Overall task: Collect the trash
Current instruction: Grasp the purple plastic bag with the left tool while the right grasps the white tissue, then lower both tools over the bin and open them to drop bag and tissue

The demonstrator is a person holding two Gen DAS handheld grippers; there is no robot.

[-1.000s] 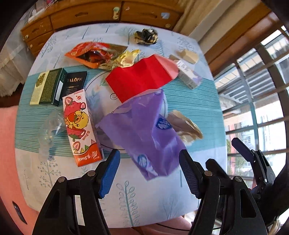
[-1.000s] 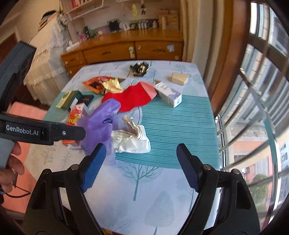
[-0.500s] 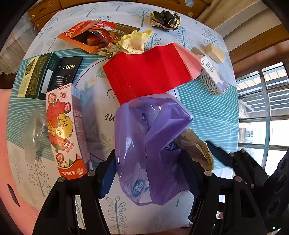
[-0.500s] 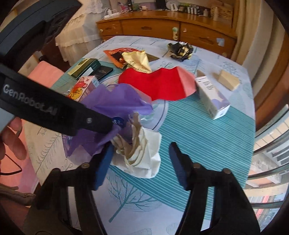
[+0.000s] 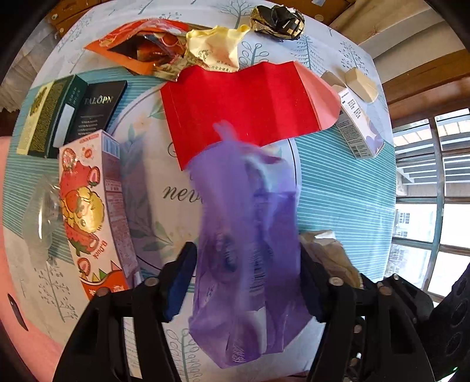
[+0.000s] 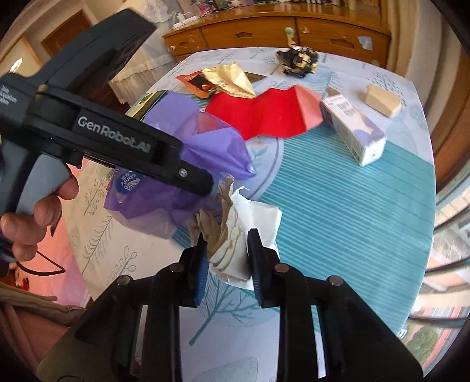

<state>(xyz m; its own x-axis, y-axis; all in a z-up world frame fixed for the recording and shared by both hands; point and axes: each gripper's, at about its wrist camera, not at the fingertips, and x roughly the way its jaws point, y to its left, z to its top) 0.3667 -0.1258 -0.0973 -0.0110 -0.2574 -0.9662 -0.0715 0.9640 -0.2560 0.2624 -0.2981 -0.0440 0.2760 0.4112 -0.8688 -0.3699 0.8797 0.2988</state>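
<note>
Left wrist view is looking steeply down on a table (image 5: pixel 346 188) covered with a teal-striped, tree-printed cloth. The left gripper (image 5: pixel 246 276) is straddling a crumpled purple plastic bag (image 5: pixel 249 223); its jaws have just been closing, and the bag is filling the gap between the blue pads, though whether both pads are actually pressing on the film cannot be told. The bag is overlapping the lower edge of a folded red paper sheet (image 5: pixel 243 100). Left of the bag, a strawberry-printed snack box (image 5: pixel 91 205) is lying flat, with a dark TALOPN box (image 5: pixel 97 111) and a green-and-gold box (image 5: pixel 44 117) beyond it. An orange foil wrapper (image 5: pixel 138 50), a pale yellow wrapper (image 5: pixel 214 50) and a black-and-gold crumpled wrapper (image 5: pixel 276 20) are lying along the far edge. A white-and-lilac carton (image 5: pixel 358 126) is resting to the right.

Right wrist view is showing the right gripper (image 6: pixel 224 258) with its jaws closing, now narrowed around a crumpled white-and-brown paper wrapper (image 6: pixel 235 229), the pads touching its sides. The wrapper is sitting on the cloth just beside the purple bag. A hand (image 6: pixel 32 211) is holding the left gripper's grey handle. A beige wedge-shaped block (image 6: pixel 382 100) is lying near the far right corner.
</note>
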